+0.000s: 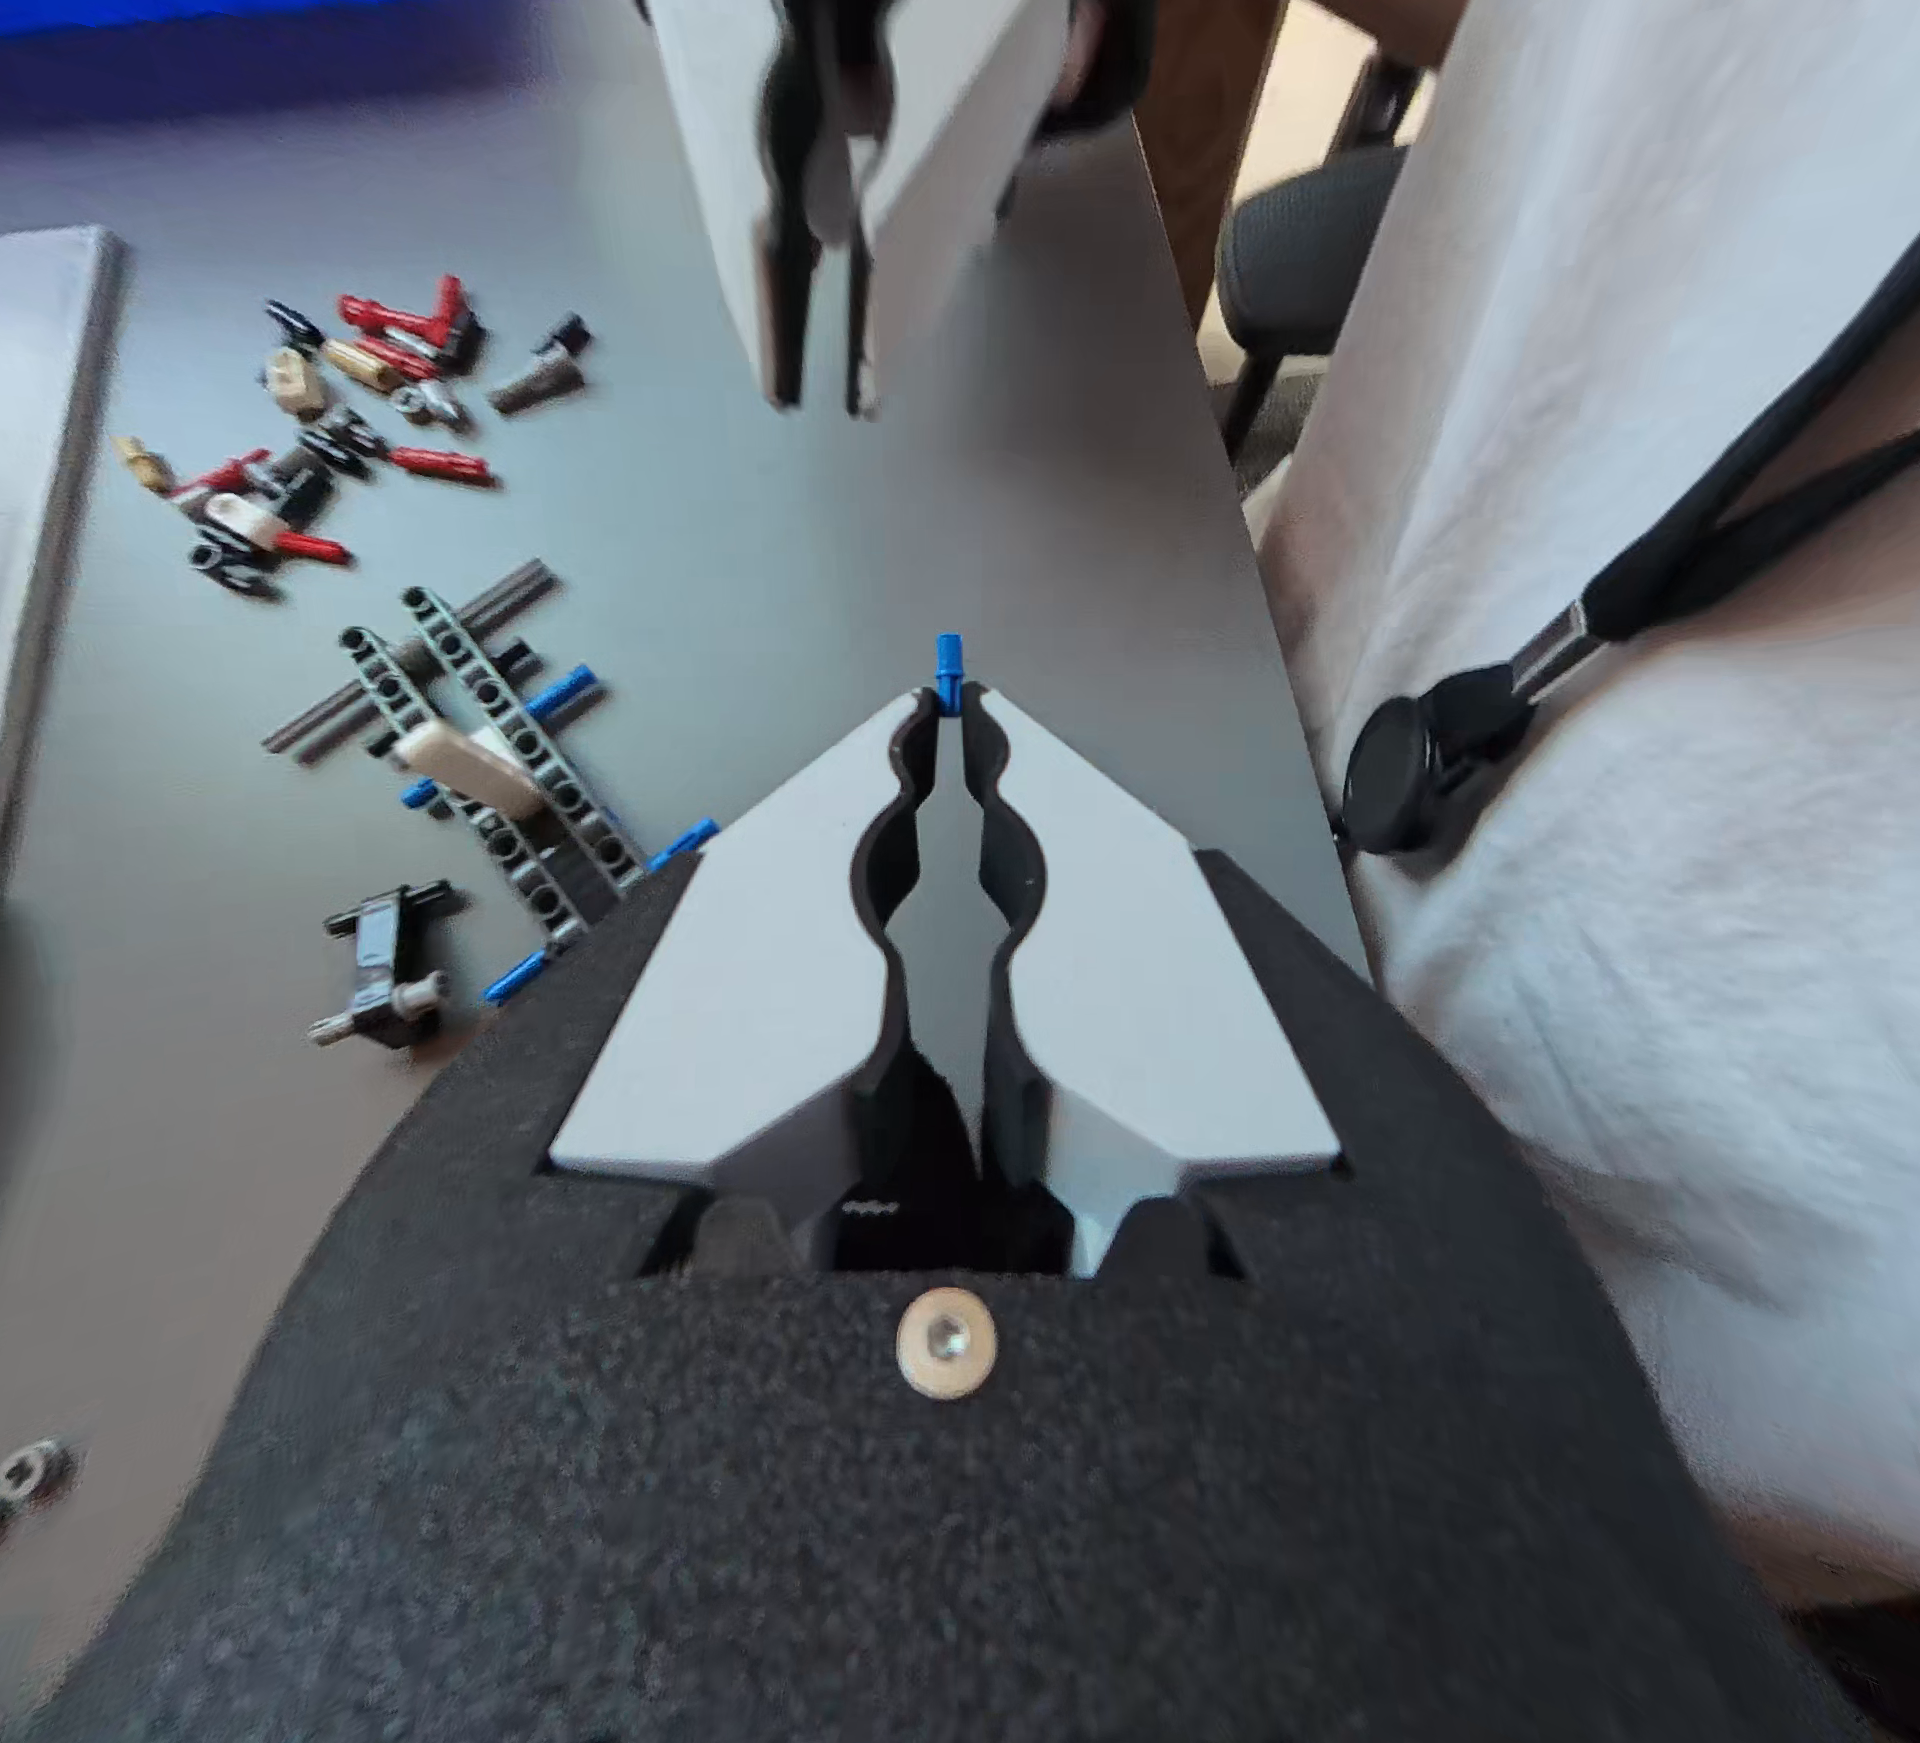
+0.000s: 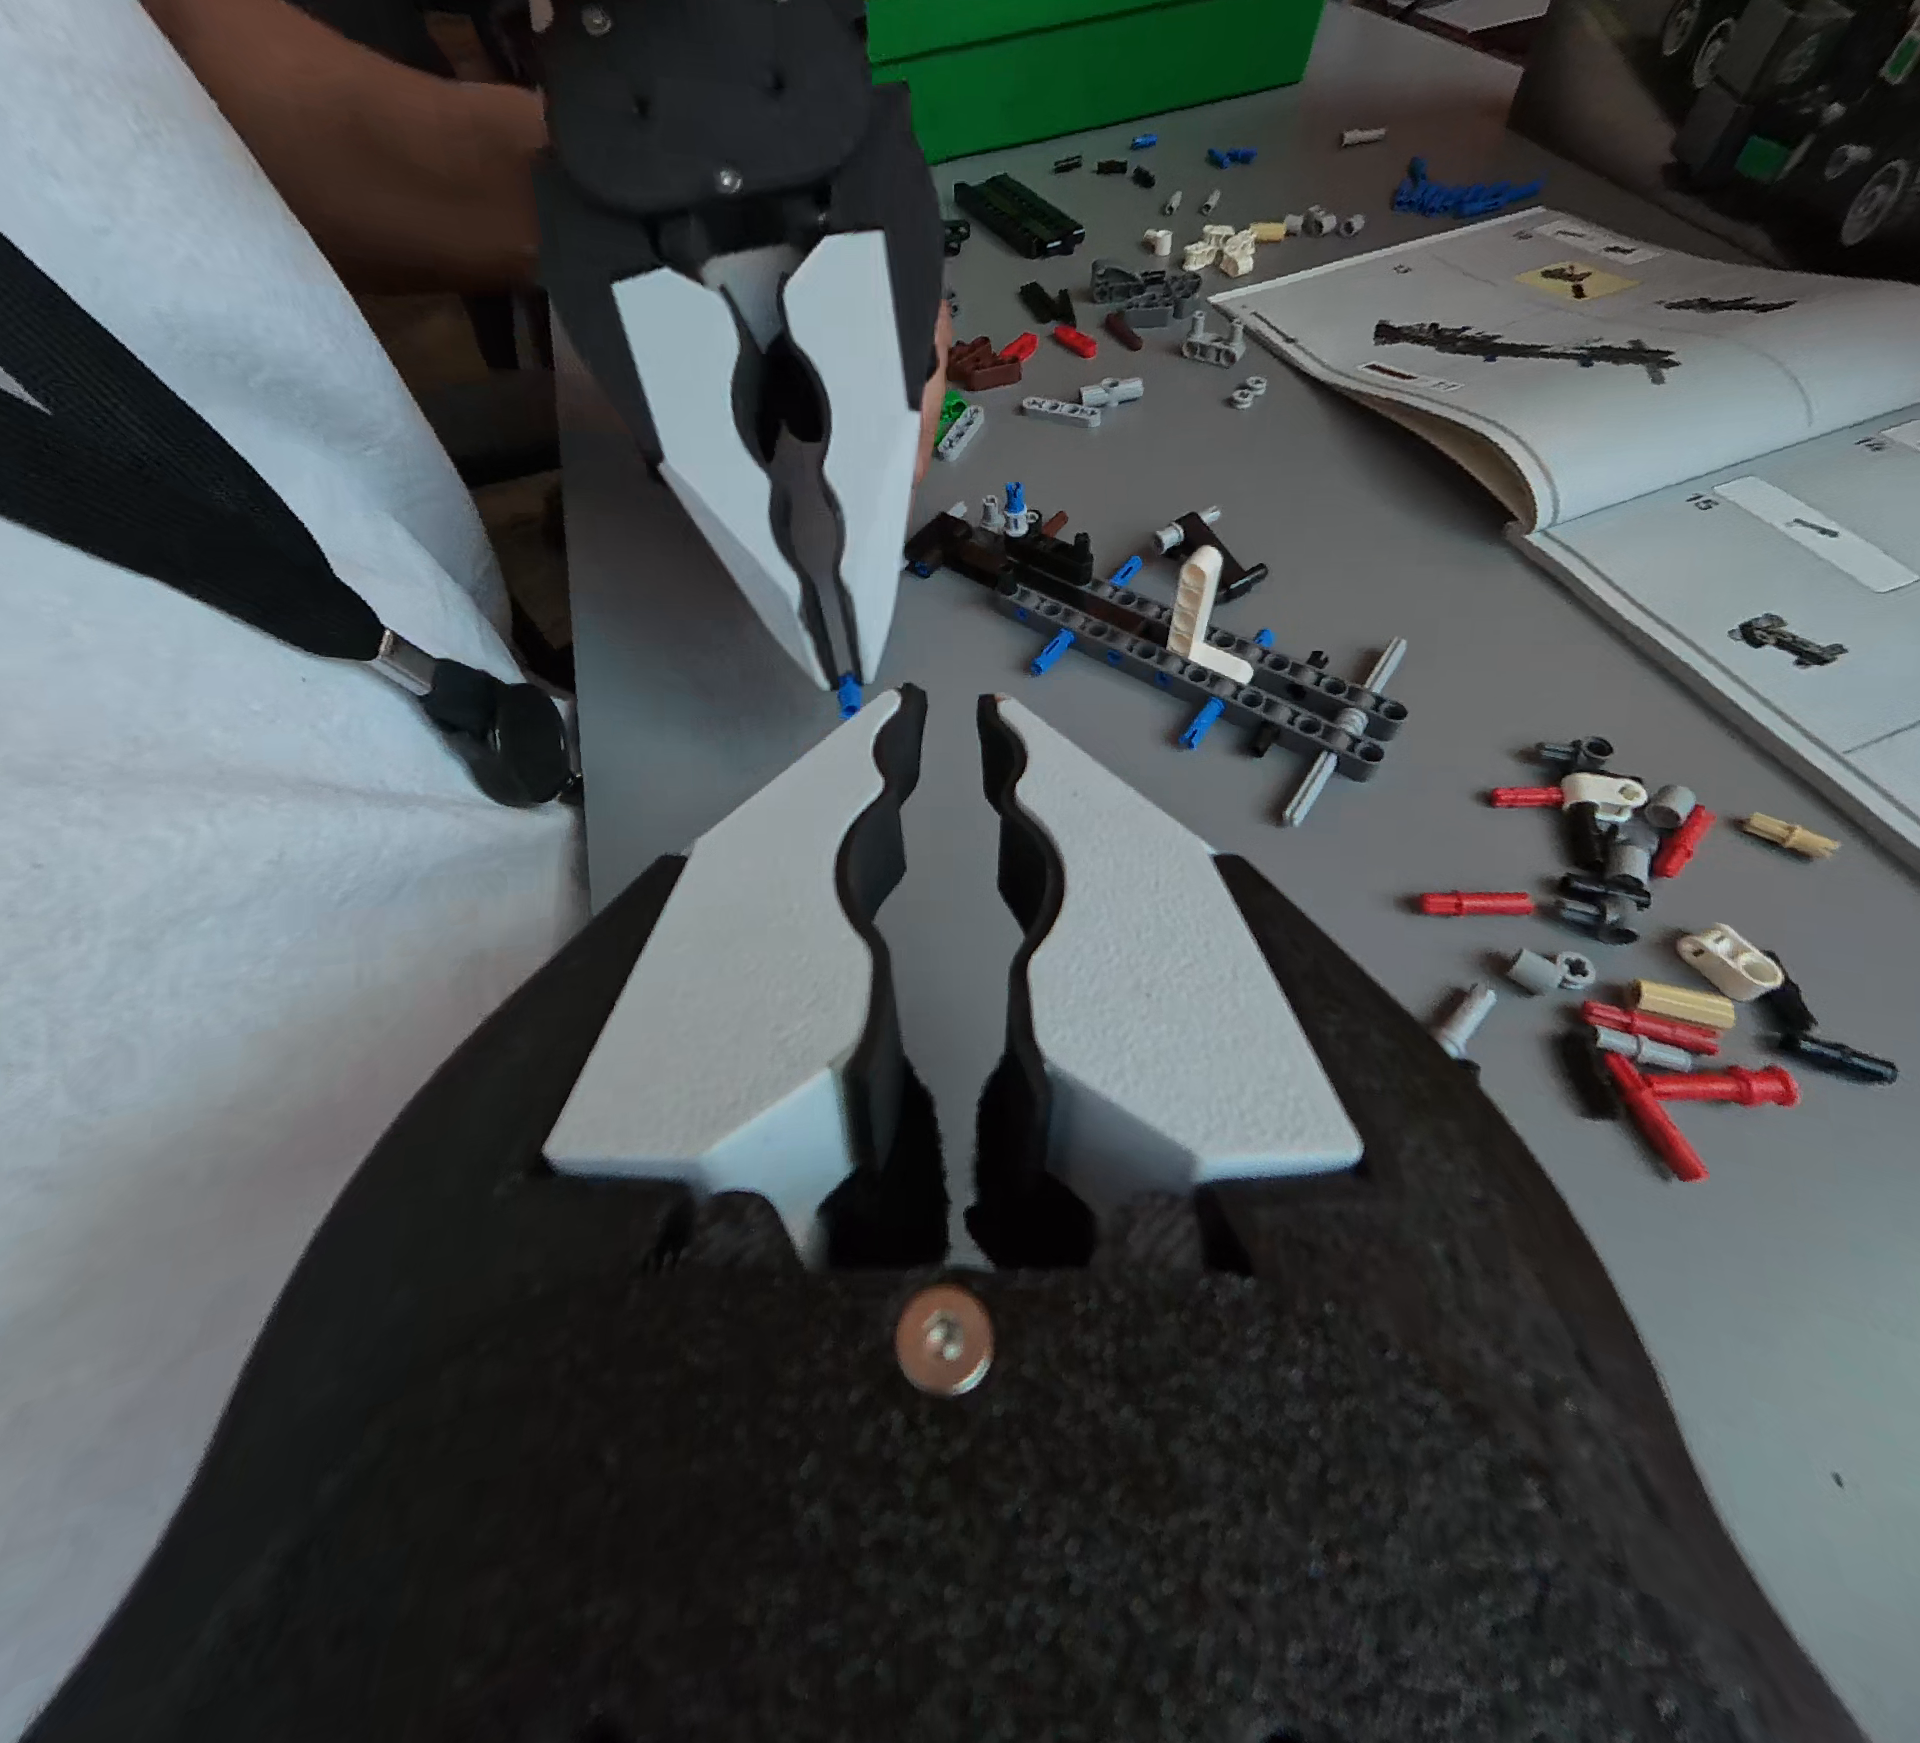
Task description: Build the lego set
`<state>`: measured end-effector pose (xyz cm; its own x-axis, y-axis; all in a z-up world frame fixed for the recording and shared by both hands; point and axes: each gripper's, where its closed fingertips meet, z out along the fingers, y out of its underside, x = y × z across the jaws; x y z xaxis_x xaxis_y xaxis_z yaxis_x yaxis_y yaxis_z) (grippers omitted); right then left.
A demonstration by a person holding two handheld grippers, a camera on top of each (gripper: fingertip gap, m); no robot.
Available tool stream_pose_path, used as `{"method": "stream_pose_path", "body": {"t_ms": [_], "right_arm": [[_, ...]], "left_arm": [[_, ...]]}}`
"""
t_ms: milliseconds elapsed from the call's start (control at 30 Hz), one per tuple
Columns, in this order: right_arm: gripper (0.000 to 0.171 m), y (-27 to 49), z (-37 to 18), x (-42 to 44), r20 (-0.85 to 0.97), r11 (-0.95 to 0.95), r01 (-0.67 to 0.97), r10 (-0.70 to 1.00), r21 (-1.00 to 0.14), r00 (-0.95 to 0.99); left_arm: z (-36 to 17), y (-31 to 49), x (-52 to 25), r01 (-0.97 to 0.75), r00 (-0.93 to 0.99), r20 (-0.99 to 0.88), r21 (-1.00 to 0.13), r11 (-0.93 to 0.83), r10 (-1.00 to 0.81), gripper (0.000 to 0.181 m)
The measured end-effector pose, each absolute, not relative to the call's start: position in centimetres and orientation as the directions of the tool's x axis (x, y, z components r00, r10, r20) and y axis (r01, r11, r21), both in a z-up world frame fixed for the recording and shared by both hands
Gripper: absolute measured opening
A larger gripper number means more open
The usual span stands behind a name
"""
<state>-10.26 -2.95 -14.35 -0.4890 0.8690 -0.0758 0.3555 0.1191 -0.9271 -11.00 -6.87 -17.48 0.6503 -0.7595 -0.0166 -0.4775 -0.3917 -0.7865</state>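
Observation:
My left gripper point(image 1: 948, 694) is shut on a small blue pin point(image 1: 948, 663), which sticks out past the fingertips above the grey table. In the right wrist view the left gripper point(image 2: 844, 670) points down with the blue pin point(image 2: 848, 692) at its tip, just left of my right gripper point(image 2: 951, 701). The right gripper is open by a small gap and empty. In the left wrist view the right gripper point(image 1: 826, 400) hangs blurred ahead of the pin. The part-built grey beam assembly point(image 2: 1195, 665) with a white L-piece and blue pins lies on the table; it also shows in the left wrist view point(image 1: 499, 758).
Loose red, black, tan and grey parts point(image 2: 1652, 997) lie right of the assembly. An open instruction booklet point(image 2: 1621, 384), a green bin point(image 2: 1081, 20) and the set's box point(image 2: 1766, 31) stand farther back. A person in a white shirt point(image 2: 156, 654) sits at the table edge. Left tips to right tips: about 6 centimetres.

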Motion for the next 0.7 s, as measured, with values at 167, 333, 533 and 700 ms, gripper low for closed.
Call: {"method": "stream_pose_path", "body": {"t_ms": [167, 333, 533, 700], "right_arm": [[0.007, -4.7, -12.9, -11.7, -0.046, 0.118, 0.27, 0.845, -0.956, -0.532], [0.007, -5.5, -13.8, -12.2, -0.03, 0.177, 0.298, 0.815, -0.938, -0.579], [0.006, -6.1, -14.3, -12.4, -0.019, 0.204, 0.303, 0.801, -0.931, -0.599], [0.001, -6.1, -14.3, -12.4, -0.005, 0.214, 0.296, 0.803, -0.931, -0.596]], "left_arm": [[-14.9, -5.8, -11.4, -0.4, 0.705, -0.065, -0.859, -0.32, -0.707, 0.003], [-14.6, -5.8, -11.6, -0.385, 0.71, -0.064, -0.869, -0.31, -0.702, 0.003], [-14.8, -6.1, -11.7, -0.406, 0.697, -0.074, -0.86, -0.308, -0.713, 0.003], [-14.9, -6.0, -11.8, -0.415, 0.689, -0.079, -0.858, -0.302, -0.721, 0.003]]}}
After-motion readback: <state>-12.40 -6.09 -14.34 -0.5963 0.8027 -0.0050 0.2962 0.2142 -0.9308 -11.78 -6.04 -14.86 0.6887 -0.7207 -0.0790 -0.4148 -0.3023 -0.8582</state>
